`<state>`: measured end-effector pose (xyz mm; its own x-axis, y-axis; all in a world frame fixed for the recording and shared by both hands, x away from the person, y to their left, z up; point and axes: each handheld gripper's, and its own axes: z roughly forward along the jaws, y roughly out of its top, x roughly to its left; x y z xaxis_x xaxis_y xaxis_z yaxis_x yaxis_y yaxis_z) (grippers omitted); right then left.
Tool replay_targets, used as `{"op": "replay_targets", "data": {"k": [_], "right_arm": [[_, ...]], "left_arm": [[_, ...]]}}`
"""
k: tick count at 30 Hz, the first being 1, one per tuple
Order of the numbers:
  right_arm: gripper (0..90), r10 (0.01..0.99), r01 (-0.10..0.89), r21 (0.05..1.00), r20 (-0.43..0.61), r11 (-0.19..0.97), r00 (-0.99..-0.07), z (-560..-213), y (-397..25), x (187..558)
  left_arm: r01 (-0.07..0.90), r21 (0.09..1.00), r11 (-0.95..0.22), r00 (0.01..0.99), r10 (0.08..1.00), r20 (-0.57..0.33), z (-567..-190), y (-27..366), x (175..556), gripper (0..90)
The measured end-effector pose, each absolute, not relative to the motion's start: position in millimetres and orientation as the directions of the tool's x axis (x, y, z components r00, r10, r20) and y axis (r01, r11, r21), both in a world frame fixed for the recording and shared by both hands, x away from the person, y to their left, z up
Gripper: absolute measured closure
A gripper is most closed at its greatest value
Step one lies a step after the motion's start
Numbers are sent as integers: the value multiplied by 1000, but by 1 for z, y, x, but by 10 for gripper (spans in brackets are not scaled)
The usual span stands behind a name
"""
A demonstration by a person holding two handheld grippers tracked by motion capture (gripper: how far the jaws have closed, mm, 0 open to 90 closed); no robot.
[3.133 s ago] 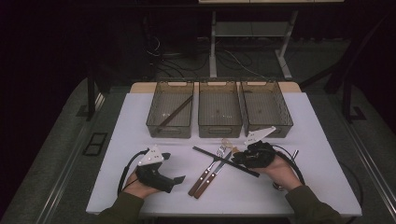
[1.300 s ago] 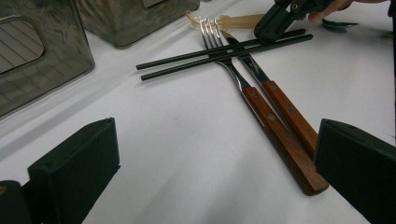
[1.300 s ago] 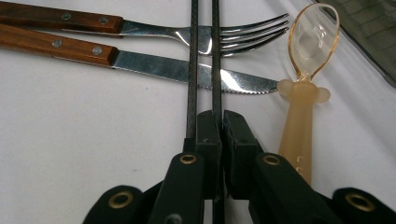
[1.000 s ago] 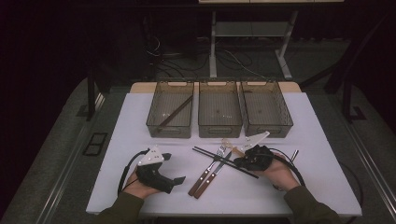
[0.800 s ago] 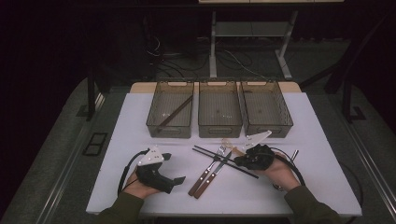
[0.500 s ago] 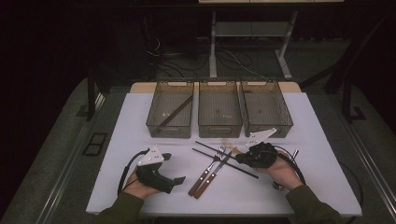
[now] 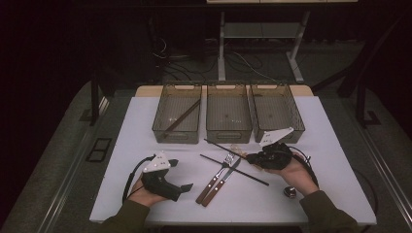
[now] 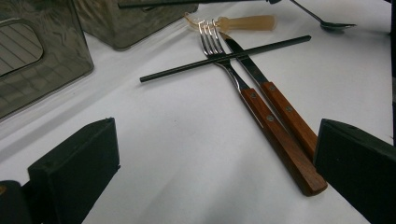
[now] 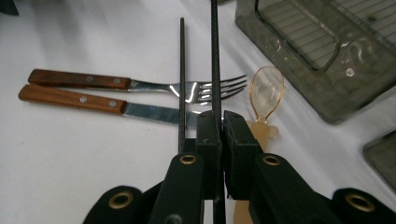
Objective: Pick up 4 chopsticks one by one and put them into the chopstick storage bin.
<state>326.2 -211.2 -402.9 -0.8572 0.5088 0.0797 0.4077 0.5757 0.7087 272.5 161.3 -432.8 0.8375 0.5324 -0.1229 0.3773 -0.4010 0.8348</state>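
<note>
- Black chopstick: being clamped between the shut jaws of the right gripper, lifted above the fork and knife.
- Second chopstick: lying across the fork tines on the white table.
- Left gripper: resting near the wooden handles, jaws standing wide apart, holding nothing.
- Risk: the thin stick may be pivoting in the pinch, snagging the amber spoon.

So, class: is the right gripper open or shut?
Shut. In the right gripper view, the right gripper has its jaws pressed together on a black chopstick; the second chopstick lies free beside it.
</note>
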Motion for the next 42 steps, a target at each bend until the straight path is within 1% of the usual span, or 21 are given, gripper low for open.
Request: {"op": "replay_targets", "data": {"k": [20,29,42], "right_arm": [[858,540,400,750,69,526,-839,-361,-203,340],[858,563,405,754,58,517,-825,-349,-182,362],[857,607,437,767,79,470,-791,-348,-154,398]], "left_arm": [[377,839,-392,835,537,-125,-433,162,273,0],[370,842,-393,838,533,-119,-433,162,273,0],[368,843,-392,841,527,-122,-433,162,272,0]]}}
